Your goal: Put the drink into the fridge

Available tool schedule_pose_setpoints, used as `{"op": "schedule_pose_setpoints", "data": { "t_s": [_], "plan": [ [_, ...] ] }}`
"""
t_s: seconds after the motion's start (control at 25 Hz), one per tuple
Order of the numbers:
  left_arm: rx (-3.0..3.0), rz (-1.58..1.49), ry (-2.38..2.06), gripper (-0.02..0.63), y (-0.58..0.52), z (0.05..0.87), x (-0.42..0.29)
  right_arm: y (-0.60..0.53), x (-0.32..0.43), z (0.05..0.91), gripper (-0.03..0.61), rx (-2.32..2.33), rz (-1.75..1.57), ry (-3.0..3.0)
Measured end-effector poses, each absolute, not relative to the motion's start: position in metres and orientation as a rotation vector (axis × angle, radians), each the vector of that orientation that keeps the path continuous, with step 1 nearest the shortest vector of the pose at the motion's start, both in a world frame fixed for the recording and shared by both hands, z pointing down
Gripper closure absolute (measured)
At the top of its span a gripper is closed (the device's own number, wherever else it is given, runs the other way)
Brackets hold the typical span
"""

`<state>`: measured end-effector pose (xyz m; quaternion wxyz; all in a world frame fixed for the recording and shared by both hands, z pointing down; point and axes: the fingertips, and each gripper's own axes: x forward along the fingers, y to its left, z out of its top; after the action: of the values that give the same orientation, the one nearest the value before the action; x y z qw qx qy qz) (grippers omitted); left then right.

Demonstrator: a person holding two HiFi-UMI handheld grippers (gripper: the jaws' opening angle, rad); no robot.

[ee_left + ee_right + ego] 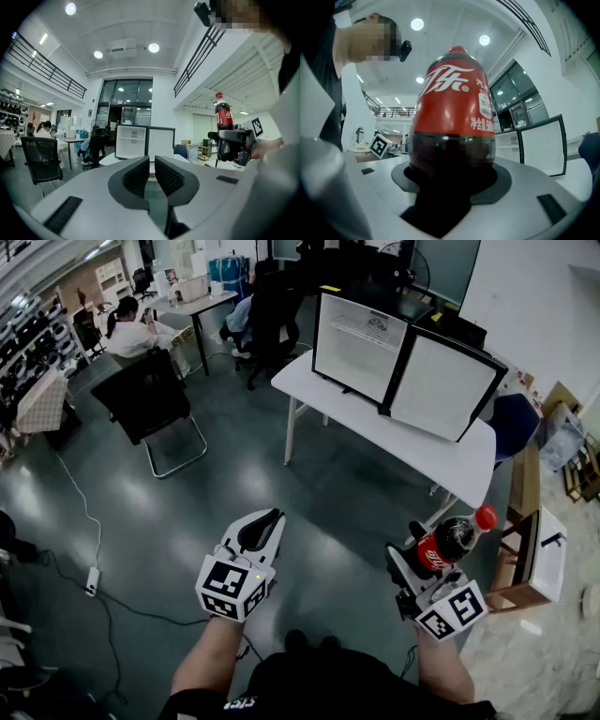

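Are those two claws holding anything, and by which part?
Right gripper holds the cola bottle by its lower body; left gripper holds nothing.

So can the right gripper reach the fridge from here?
Probably not yet. The right gripper, holding the bottle, is over the floor, well short of the table with the fridge. Its door is open; nothing blocks the way.
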<state>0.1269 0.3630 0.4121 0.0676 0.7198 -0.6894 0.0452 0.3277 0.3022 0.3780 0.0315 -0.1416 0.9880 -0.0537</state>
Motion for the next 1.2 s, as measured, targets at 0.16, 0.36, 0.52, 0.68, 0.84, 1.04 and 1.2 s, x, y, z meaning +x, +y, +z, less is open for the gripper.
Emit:
{"op": "schedule_pose_setpoints", "data": {
  "t_s": [0.16,0.36,0.52,0.68,0.84,1.04,1.2],
  "plan": [
    [2.16,0.173,-2.14,0.568,0.384,0.399,0.143,0.322,0.346,0.37,0.316,-0.424,-0.146,3.035],
    [2.162,0.156,-2.122,0.568,0.393,0.396,0.171,0.332,0.373,0.368,0.316,-0.414,-0.138,3.022],
    [2.162,0.166,-2.13,0.569,0.393,0.389,0.191,0.332,0.393,0.365,0.316,-0.411,-0.15,3.012],
    [2.156,0.194,-2.139,0.569,0.394,0.389,0.21,0.332,0.415,0.367,0.316,-0.418,-0.149,3.009],
    [2.144,0.219,-2.154,0.569,0.393,0.392,0.226,0.328,0.436,0.374,0.314,-0.416,-0.14,3.02],
    [2.133,0.224,-2.152,0.569,0.391,0.399,0.24,0.325,0.447,0.379,0.311,-0.396,-0.173,3.014],
    [2.129,0.213,-2.148,0.569,0.377,0.402,0.235,0.313,0.44,0.38,0.311,-0.378,-0.194,3.015]
  ]
}}
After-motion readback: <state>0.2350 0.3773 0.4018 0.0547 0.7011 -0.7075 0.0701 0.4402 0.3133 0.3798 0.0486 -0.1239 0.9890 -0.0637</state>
